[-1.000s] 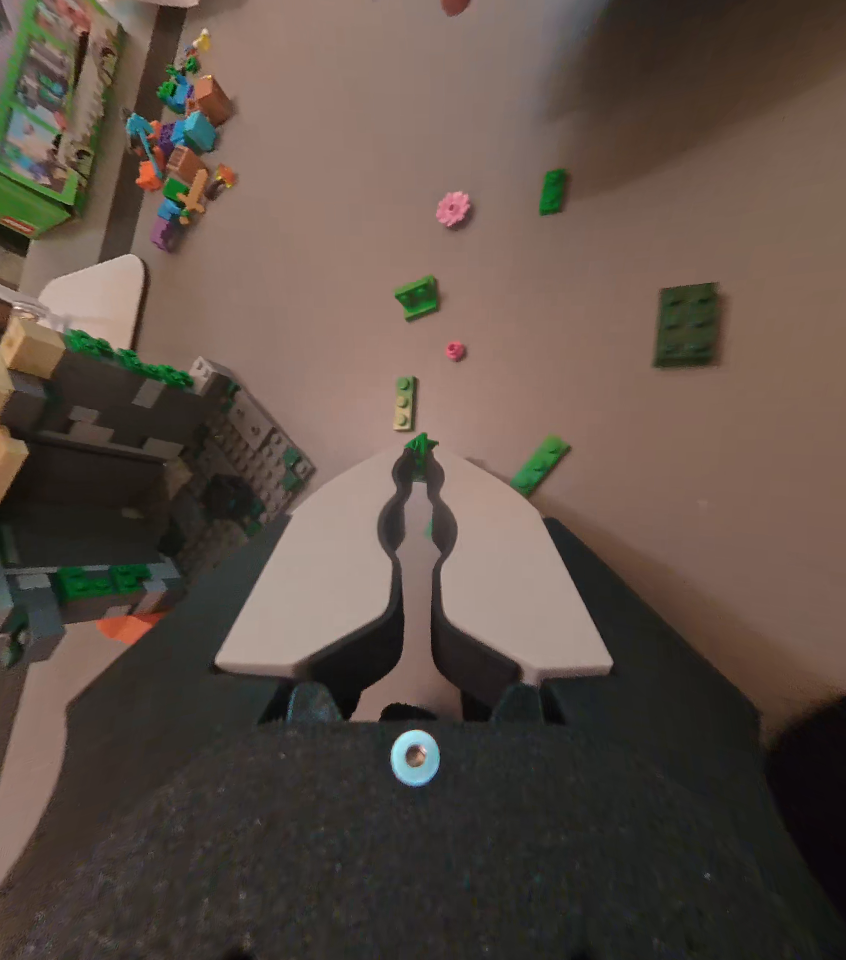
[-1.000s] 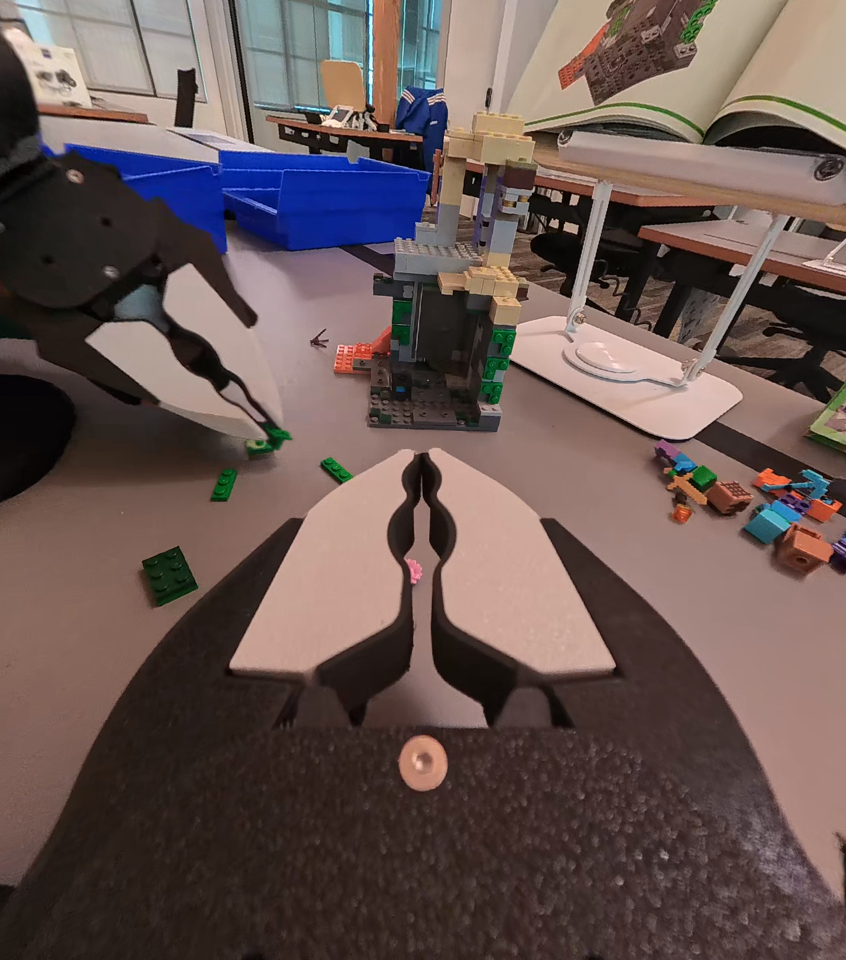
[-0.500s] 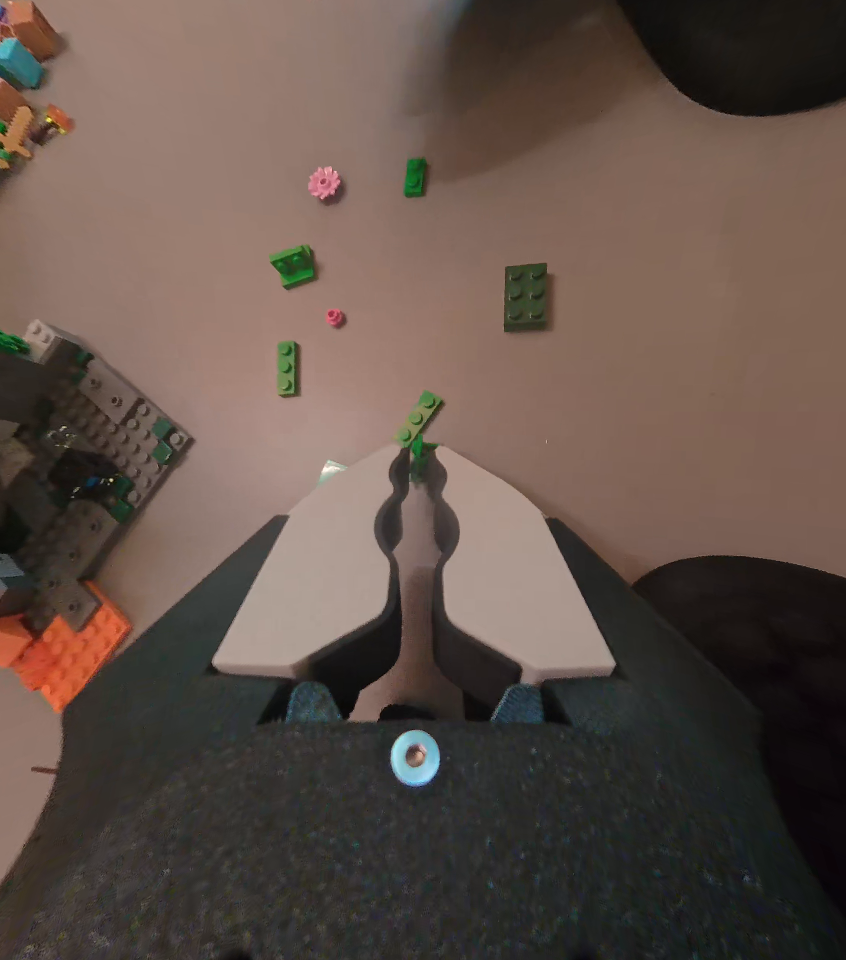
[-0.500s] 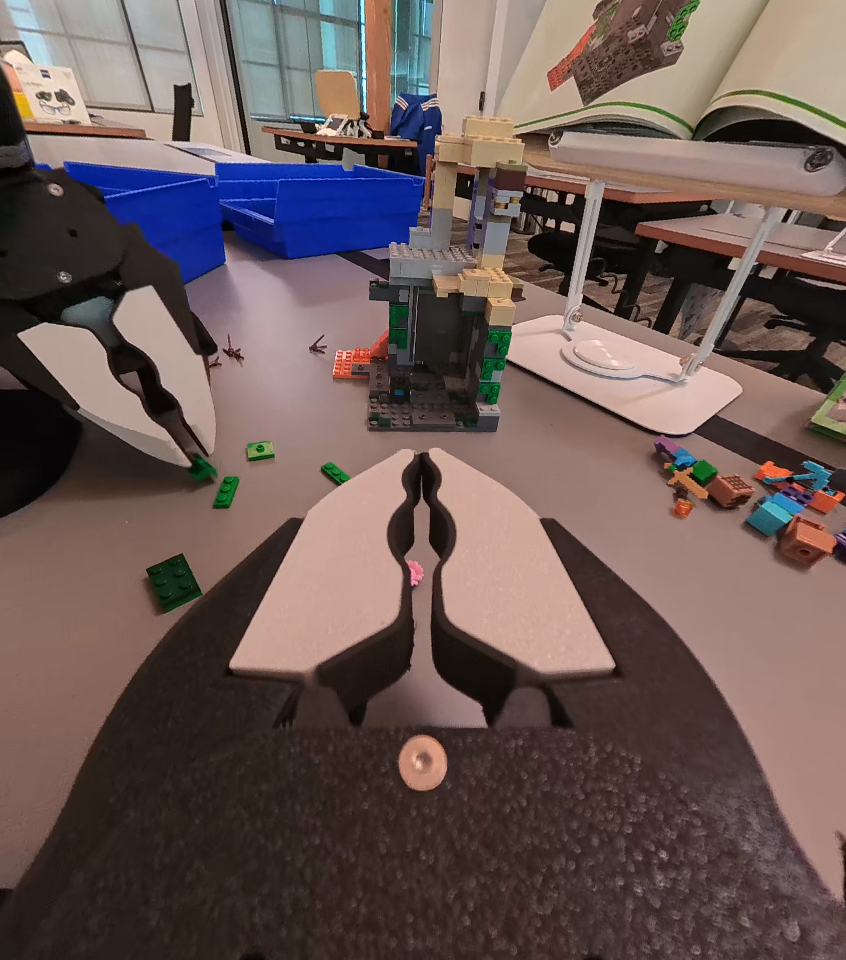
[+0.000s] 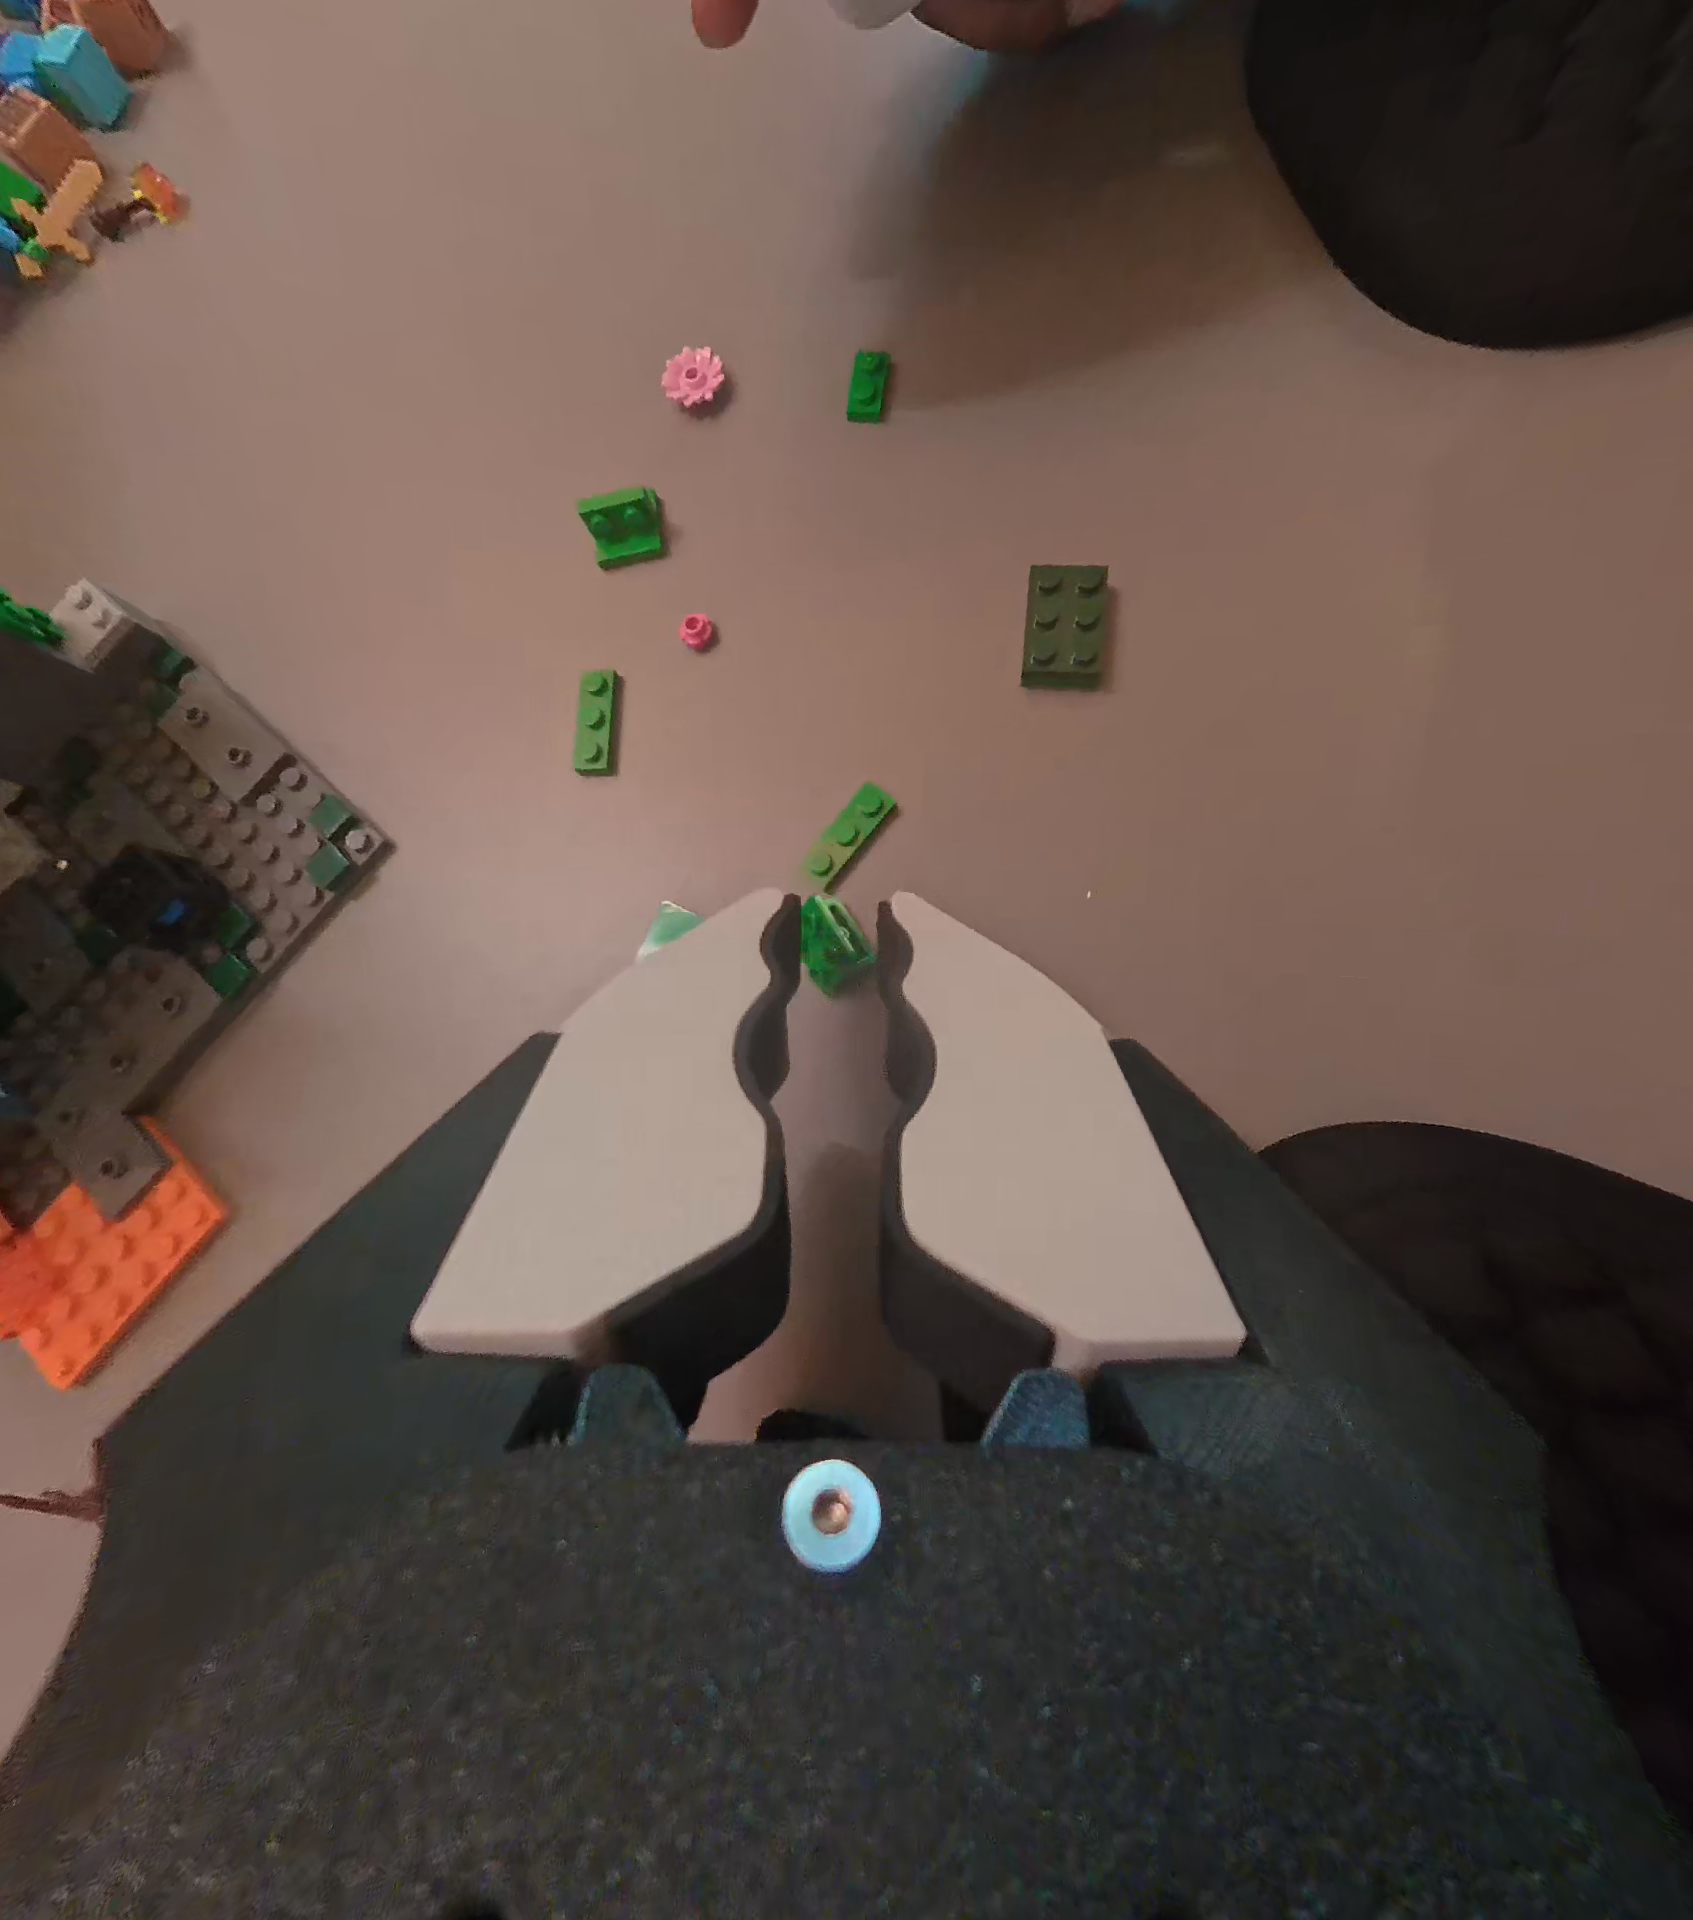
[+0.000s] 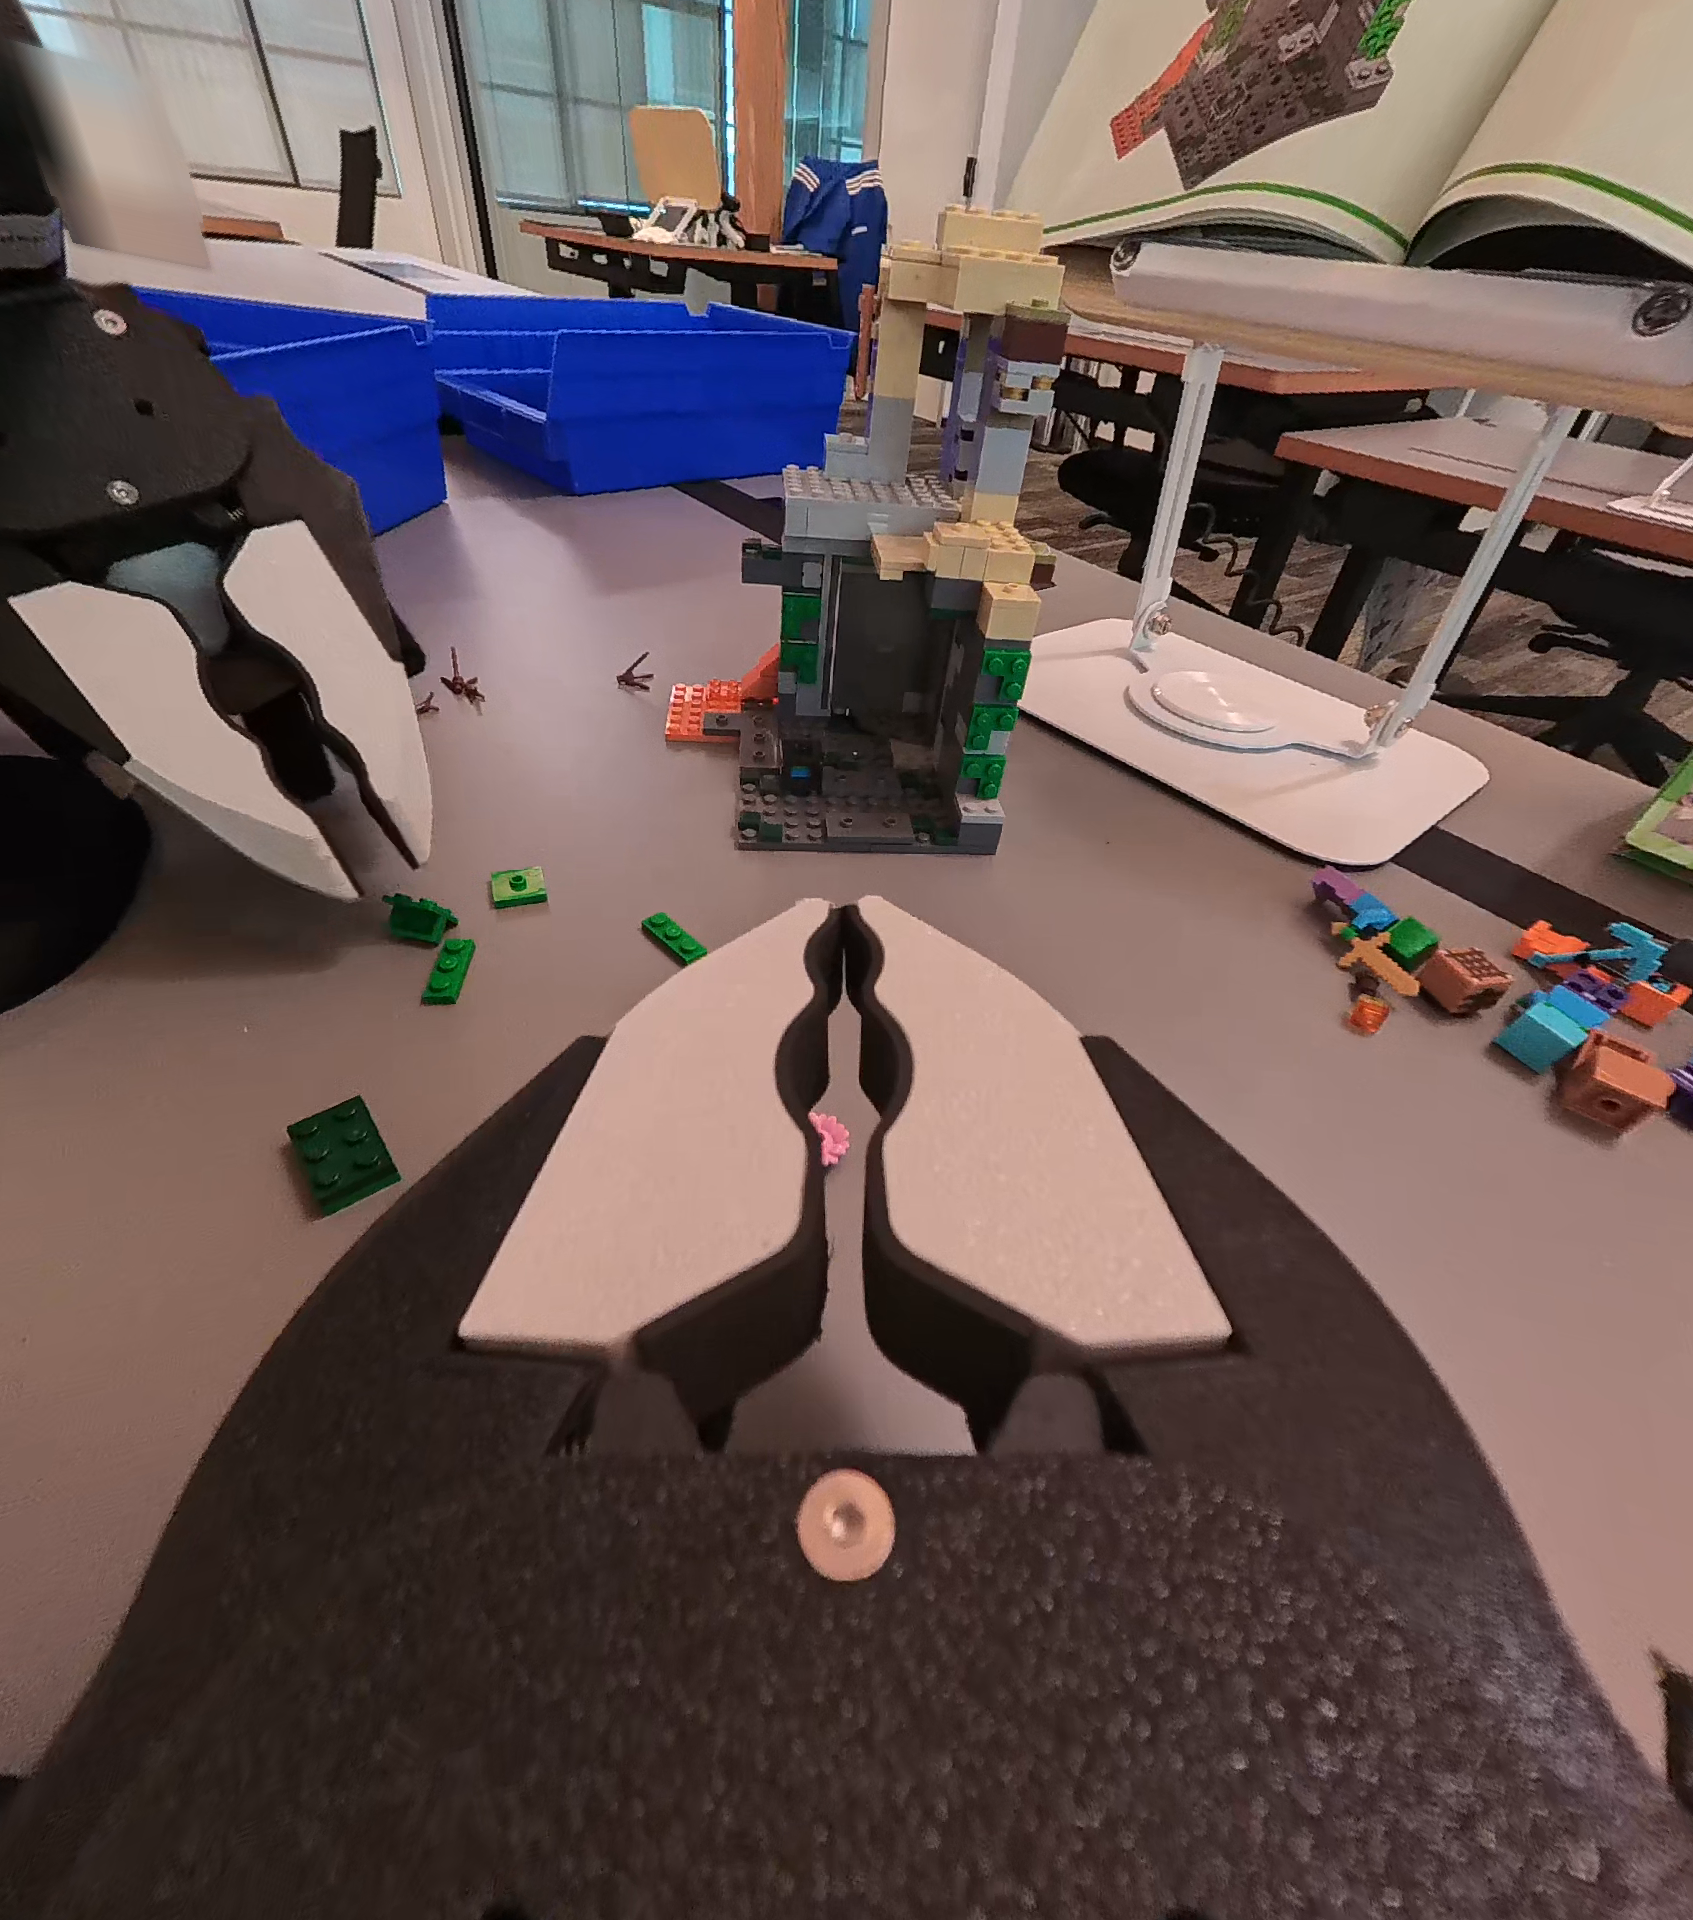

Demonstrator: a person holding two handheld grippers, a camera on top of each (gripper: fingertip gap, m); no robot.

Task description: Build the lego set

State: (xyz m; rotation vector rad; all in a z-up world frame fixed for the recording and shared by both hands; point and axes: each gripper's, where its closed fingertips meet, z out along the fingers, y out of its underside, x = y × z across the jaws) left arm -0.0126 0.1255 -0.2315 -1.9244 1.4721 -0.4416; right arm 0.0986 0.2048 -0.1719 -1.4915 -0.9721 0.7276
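Grey bench carried everything, with the part-built model as landmark. Left tongs hovered in front of the model toward the viewer's left, tips parted a little, gripping nothing; a small green piece lay on the bench between the tips. Right tongs hovered directly in front of the model, tips pressed together and empty. A dark green plate lay farther out front-left. A pink flower piece lay beneath the right tongs.
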